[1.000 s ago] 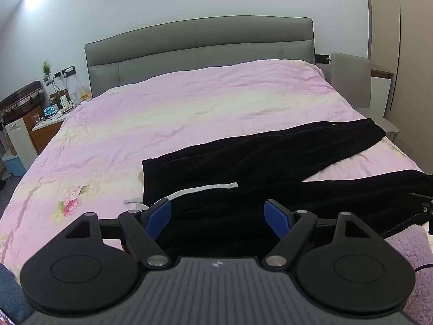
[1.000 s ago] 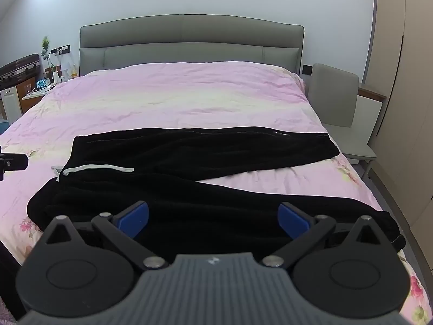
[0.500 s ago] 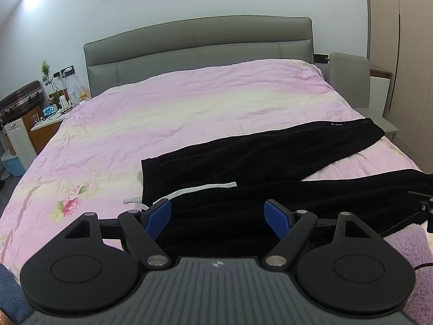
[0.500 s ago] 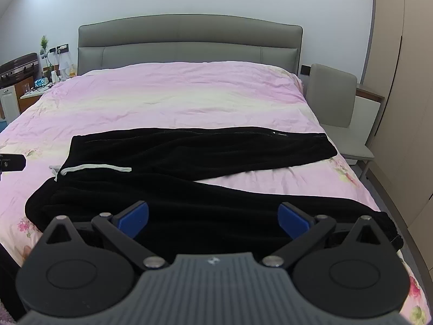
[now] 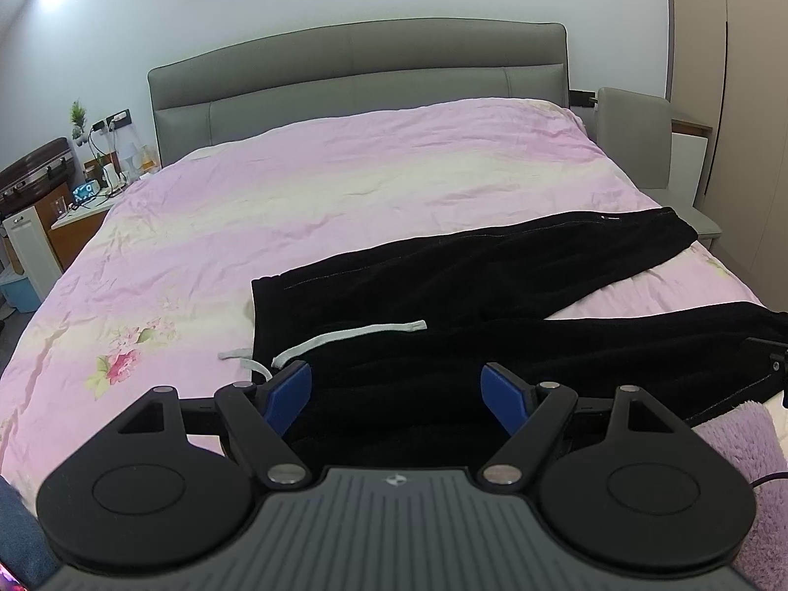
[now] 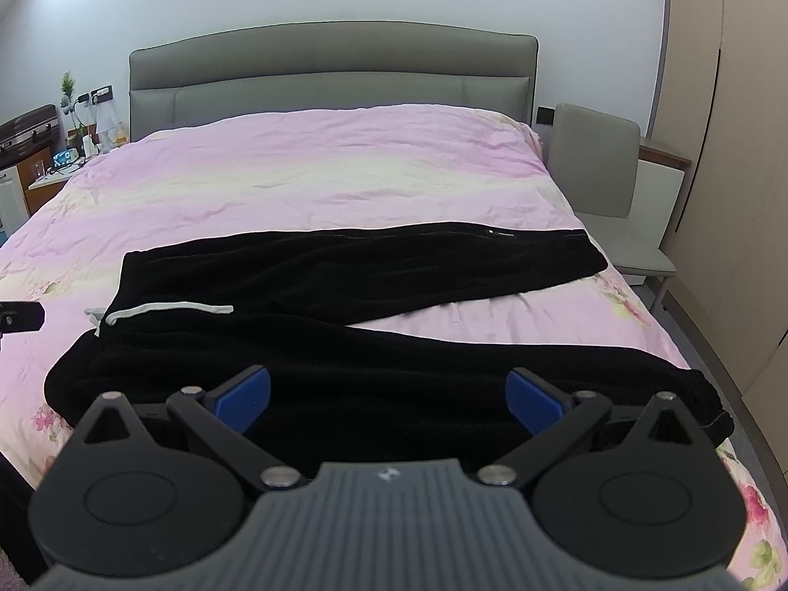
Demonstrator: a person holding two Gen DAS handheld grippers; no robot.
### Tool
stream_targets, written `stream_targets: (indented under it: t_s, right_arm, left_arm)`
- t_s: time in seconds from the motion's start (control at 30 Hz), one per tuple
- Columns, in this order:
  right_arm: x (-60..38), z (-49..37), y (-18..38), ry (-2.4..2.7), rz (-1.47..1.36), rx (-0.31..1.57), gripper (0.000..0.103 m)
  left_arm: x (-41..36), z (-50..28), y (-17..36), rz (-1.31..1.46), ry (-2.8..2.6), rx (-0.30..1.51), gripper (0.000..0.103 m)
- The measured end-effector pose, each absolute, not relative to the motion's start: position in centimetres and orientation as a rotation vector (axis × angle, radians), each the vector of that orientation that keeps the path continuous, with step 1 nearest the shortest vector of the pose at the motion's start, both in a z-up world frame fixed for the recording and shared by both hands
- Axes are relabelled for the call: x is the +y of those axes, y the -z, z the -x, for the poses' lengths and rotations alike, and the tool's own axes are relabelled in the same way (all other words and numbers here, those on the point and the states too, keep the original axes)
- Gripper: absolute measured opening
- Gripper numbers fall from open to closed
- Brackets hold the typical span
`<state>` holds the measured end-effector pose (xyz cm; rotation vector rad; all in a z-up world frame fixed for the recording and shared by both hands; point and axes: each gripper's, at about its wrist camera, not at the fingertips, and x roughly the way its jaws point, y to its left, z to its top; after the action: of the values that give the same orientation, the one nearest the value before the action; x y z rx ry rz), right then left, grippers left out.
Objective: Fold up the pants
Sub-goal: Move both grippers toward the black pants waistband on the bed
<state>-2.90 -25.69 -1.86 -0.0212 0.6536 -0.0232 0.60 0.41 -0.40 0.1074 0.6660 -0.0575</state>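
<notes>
Blue-padded left gripper (image 5: 396,396) jaws apart, empty, above the waistband | right gripper (image 6: 389,396) jaws apart, empty, above the near leg | plush black pants (image 6: 344,315) lie flat near the foot edge, legs splayed rightward, white drawstring (image 6: 167,309) across | wrinkled pink floral bedspread (image 6: 320,172) bare beyond | grey padded headboard (image 6: 330,74)

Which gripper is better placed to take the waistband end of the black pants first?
Left, probably. The left gripper hangs open over the waistband by the white drawstring; the right gripper, also open, sits over the near leg toward the cuff.
</notes>
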Motion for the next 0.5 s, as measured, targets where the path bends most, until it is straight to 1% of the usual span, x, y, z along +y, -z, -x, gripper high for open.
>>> stream_targets:
  t_s: [0.5]
  right_arm:
    - [-26.15,3.31,1.56,0.054,0.009,0.660,0.098]
  left_arm:
    - [-0.20,-1.04,0.29,-0.114,0.074,0.684,0.092]
